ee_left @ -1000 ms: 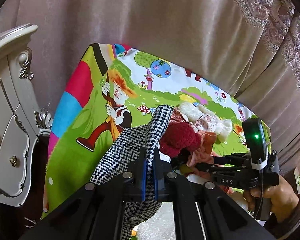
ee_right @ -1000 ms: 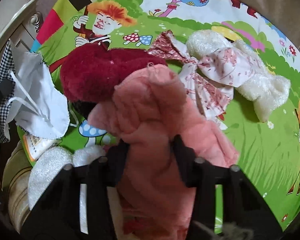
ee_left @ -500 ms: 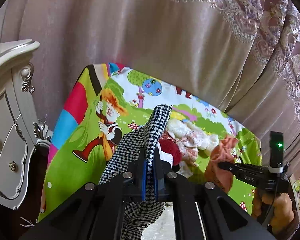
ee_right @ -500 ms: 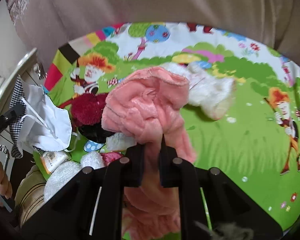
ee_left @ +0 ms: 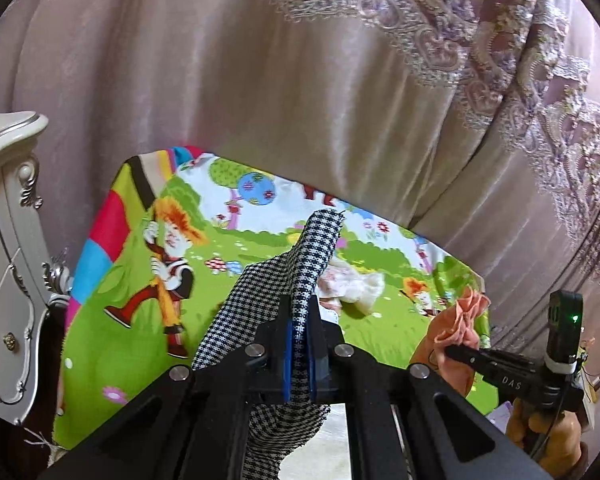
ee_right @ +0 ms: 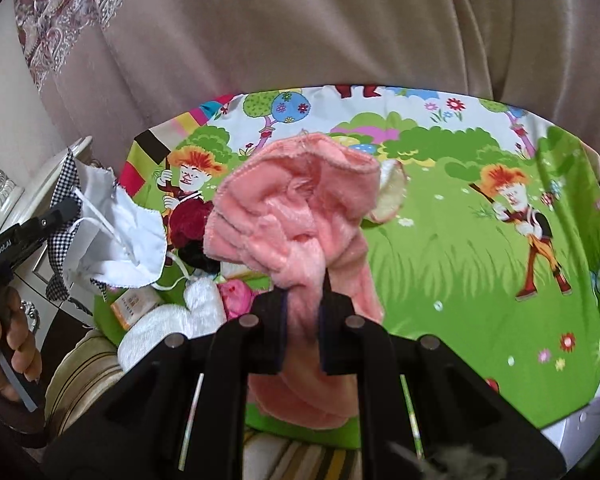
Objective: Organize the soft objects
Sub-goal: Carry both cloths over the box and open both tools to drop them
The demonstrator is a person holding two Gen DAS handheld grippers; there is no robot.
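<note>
A: Left to right, containers first. Any in view?

B: I can tell none apart. On the left a white carved cabinet (ee_left: 8,264), then the table under a cartoon-print cloth (ee_right: 440,280), a pinkish curtain (ee_left: 300,80) behind.

A: Left gripper (ee_left: 300,344)?

B: Jaws closed tight on a black-and-white houndstooth cloth (ee_left: 300,272). It stands up past the fingertips and hangs below them, off the table. In the right wrist view its white lining with cords (ee_right: 132,236) shows.

A: On the table near the left edge?

B: A dark red plush (ee_right: 188,220), a white fluffy item (ee_right: 160,324), something bright pink (ee_right: 236,296), touching in a heap. Further back, a cream plush (ee_left: 356,288) in a floral print.

A: Right gripper (ee_right: 303,320)?

B: Jaws clamped on a salmon-pink fleece cloth (ee_right: 292,220), bunched, lifted over the table's middle, tail drooping below.
</note>
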